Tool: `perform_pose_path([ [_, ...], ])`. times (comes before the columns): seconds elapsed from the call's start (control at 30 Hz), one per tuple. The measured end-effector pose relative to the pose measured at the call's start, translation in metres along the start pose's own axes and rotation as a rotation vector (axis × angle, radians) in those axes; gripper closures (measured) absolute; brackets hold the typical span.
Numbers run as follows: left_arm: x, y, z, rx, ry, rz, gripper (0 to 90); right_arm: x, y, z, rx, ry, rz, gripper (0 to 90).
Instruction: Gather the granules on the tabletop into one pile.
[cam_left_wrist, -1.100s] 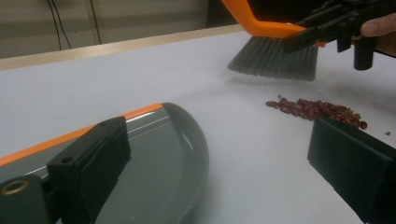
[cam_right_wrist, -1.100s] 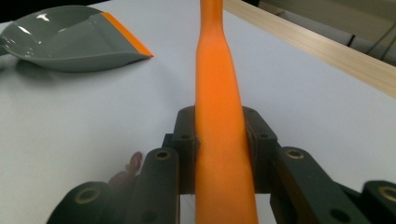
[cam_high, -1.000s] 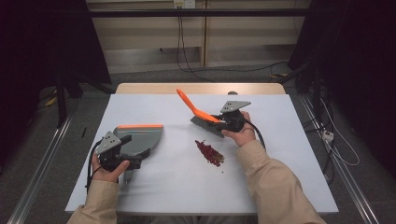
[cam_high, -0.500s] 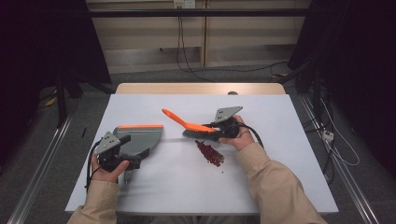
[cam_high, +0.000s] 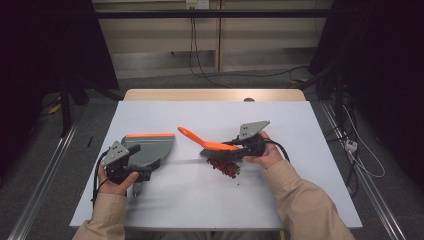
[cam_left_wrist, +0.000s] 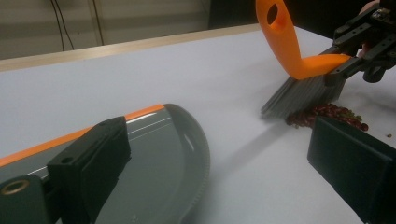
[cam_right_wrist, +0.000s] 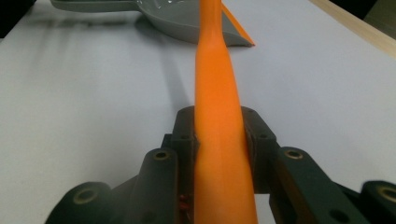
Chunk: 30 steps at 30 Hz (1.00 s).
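Observation:
A grey dustpan with an orange lip lies on the white table at the left. My left gripper sits at its near end, jaws wide apart, the left one over the pan and bare table between them. My right gripper is shut on an orange hand brush, whose handle points left toward the pan. In the left gripper view the grey bristles rest at the edge of a small pile of red beans. The brush handle runs between my right jaws toward the dustpan.
The white table has a wooden strip along its far edge. Cables trail on the floor behind it, and metal rails run along both sides. The red beans lie just right of the table's middle.
My right gripper has come down and to the left with the brush. The handle has tipped from steeply raised to nearly level, and the bristles now sit at the beans. The left gripper has stayed put.

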<state>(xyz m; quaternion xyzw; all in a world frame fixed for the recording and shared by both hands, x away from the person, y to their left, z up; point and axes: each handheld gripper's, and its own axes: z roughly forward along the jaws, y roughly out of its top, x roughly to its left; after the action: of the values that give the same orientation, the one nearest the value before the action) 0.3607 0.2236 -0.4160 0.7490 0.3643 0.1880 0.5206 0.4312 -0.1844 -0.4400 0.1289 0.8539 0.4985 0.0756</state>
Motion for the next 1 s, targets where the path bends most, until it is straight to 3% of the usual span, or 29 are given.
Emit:
perform_pose_path([
  [0.23,0.000,0.000,0.001,0.000,-0.001,-0.005,5.6,-0.001,0.007,-0.009,-0.091,-0.045,0.048,71.2],
  [0.37,0.000,0.000,0.001,0.004,-0.002,-0.002,5.7,0.008,0.012,-0.011,-0.109,-0.028,0.094,71.2],
  [0.5,0.000,0.000,0.000,0.001,-0.001,0.000,5.6,0.025,0.007,-0.013,-0.148,0.026,0.196,71.2],
  [0.6,0.000,0.000,0.000,-0.002,-0.001,-0.006,5.6,0.039,0.001,-0.016,-0.174,0.088,0.241,71.2],
  [0.7,-0.001,0.000,0.000,0.001,-0.005,-0.001,5.6,0.050,-0.010,-0.017,-0.156,0.141,0.276,71.2],
  [0.8,-0.001,0.000,0.001,0.003,-0.010,0.000,5.6,0.053,-0.019,-0.015,-0.115,0.146,0.251,71.2],
  [1.0,-0.001,0.000,0.002,0.001,-0.008,-0.006,5.6,0.036,-0.019,-0.010,-0.143,0.098,0.216,71.2],
])
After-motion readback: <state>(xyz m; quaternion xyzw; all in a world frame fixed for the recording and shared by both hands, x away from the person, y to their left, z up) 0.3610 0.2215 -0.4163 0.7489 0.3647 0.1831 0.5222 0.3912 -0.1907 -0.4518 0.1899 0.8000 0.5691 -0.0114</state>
